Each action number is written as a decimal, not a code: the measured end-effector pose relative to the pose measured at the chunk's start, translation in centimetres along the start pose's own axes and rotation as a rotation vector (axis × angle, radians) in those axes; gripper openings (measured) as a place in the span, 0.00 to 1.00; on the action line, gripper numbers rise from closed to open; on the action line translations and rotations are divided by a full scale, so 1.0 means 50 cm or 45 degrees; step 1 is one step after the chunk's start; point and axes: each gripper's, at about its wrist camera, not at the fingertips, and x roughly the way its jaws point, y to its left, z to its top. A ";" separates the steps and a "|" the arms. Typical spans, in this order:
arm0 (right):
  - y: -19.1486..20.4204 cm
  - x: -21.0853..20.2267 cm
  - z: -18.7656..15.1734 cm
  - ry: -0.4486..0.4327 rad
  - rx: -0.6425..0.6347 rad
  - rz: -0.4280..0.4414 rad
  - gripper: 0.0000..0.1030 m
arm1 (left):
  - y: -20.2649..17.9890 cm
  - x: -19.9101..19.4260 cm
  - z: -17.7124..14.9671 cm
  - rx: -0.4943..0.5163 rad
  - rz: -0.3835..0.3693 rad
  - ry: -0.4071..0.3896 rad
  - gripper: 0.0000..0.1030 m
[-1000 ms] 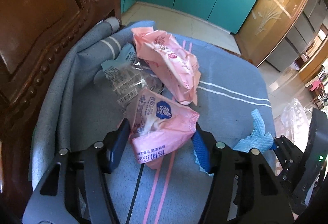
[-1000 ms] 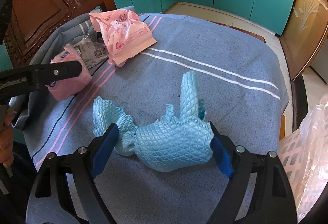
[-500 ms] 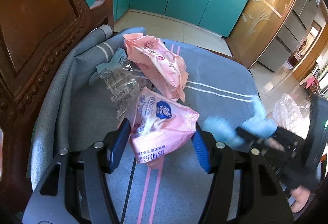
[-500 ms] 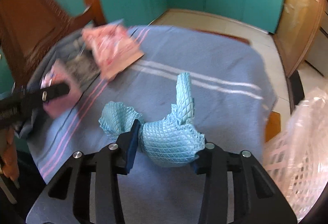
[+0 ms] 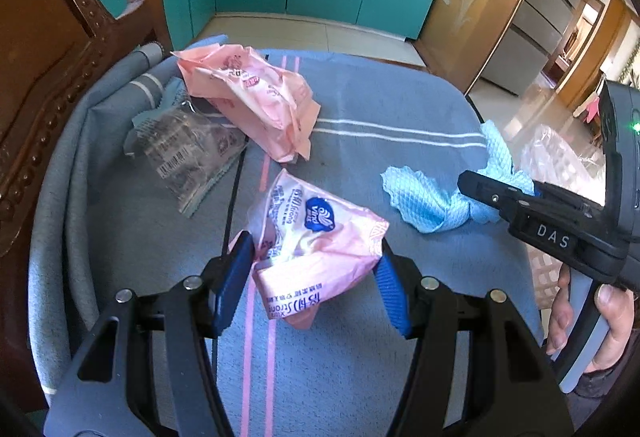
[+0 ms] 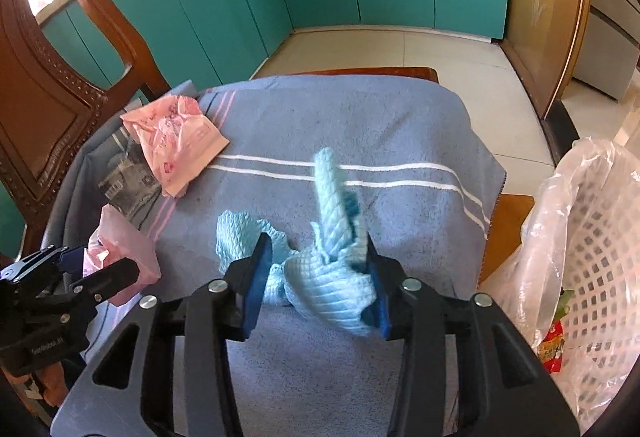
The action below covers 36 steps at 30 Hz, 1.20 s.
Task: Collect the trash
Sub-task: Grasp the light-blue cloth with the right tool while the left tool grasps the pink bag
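Your left tool (image 5: 316,277) holds a crumpled pink tissue packet (image 5: 316,237) between its blue pads, low over the blue striped cloth (image 5: 400,109) that covers the desk. Your right tool (image 6: 316,277) has a wadded light-blue wipe (image 6: 328,269) between its pads; its jaws are opening a little at this moment, though the pads look pressed on the wipe.

Two more pieces of trash lie on the cloth near the carved wooden chair back (image 5: 48,77): a larger pink wrapper (image 5: 248,97) and, just beside it, a clear printed wrapper (image 5: 188,153).

To your right, beside the desk edge, stands a white lattice basket (image 6: 600,277) lined with a clear plastic bag (image 6: 560,205); some coloured rubbish already sits inside.

You appear to be mid-collection, both tools loaded and the carry to the basket not yet made. The next move likely calls for swinging the wipe over the bag's mouth and letting go, then bringing the packet across. Mind the loosening right grip, since the wipe could slip out short of the basket.
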 end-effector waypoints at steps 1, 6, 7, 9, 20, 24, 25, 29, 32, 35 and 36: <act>0.000 0.001 0.000 0.004 -0.001 0.000 0.55 | -0.001 0.001 -0.001 0.000 0.002 0.003 0.59; 0.006 0.007 -0.002 0.021 -0.030 -0.032 0.70 | 0.001 0.006 -0.002 -0.002 0.005 0.013 0.60; 0.009 0.011 -0.003 0.029 -0.041 -0.043 0.72 | 0.001 0.005 -0.003 -0.003 0.008 0.011 0.60; 0.014 0.020 -0.007 0.045 -0.059 -0.065 0.73 | 0.002 0.004 -0.004 -0.007 0.013 0.010 0.63; 0.030 0.051 -0.019 0.089 -0.125 -0.123 0.78 | 0.007 0.012 -0.007 -0.016 0.021 0.026 0.69; 0.035 0.054 -0.018 0.089 -0.143 -0.142 0.79 | 0.006 0.015 -0.006 -0.014 0.028 0.029 0.69; 0.036 0.056 -0.016 0.089 -0.146 -0.146 0.79 | 0.006 0.014 -0.007 -0.016 0.027 0.028 0.69; 0.041 0.060 -0.018 0.088 -0.158 -0.168 0.80 | 0.000 0.013 -0.009 0.009 0.035 0.026 0.68; 0.041 0.061 -0.017 0.088 -0.158 -0.168 0.80 | -0.001 0.016 -0.010 0.017 0.042 0.024 0.67; 0.038 0.059 -0.017 0.088 -0.149 -0.160 0.80 | 0.001 0.015 -0.010 0.010 0.037 0.024 0.66; 0.038 0.060 -0.017 0.088 -0.149 -0.161 0.80 | 0.001 0.015 -0.010 0.010 0.037 0.024 0.65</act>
